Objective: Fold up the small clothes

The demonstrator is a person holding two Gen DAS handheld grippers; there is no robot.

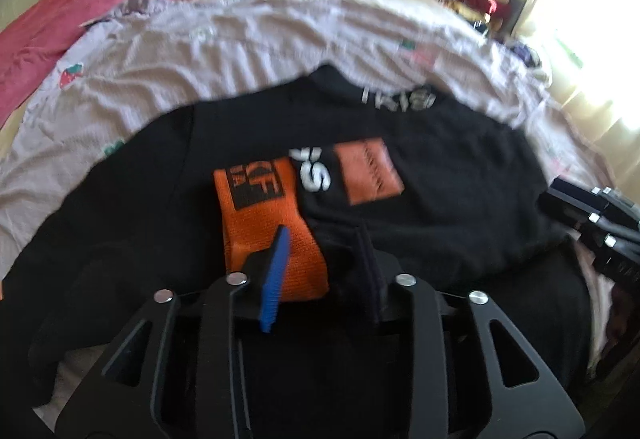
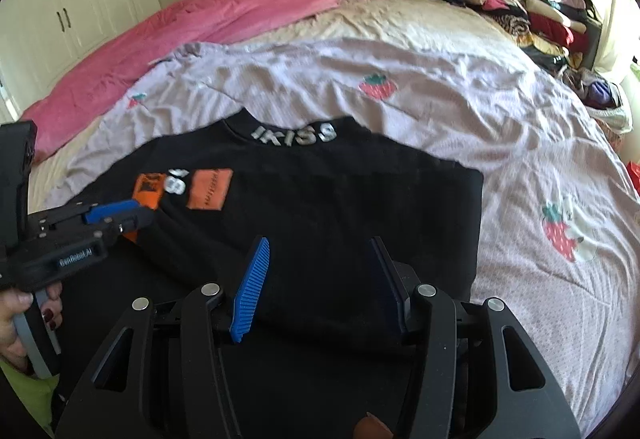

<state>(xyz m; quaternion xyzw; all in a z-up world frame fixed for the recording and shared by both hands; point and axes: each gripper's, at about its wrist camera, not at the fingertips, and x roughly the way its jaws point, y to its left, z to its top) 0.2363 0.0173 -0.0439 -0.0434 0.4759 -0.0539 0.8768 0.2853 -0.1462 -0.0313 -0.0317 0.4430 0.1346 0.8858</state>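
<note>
The black sweatshirt (image 2: 320, 207) lies flat on the bed's strawberry quilt (image 2: 520, 143), soft and limp. The left gripper (image 1: 320, 259) is released over its orange patch (image 1: 268, 231); the right gripper (image 2: 320, 279) hangs parted, empty. Best pinched at the near hem corners.

Bright window glare at right; left view motion-blurred, fisheye-warped edges.

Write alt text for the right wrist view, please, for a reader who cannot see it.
A black sweatshirt with orange patches lies flat on a strawberry-print bedcover, and the right gripper hangs over its lower edge with fingers apart. At the left, a hand holds the left gripper at the sweatshirt's side.
</note>
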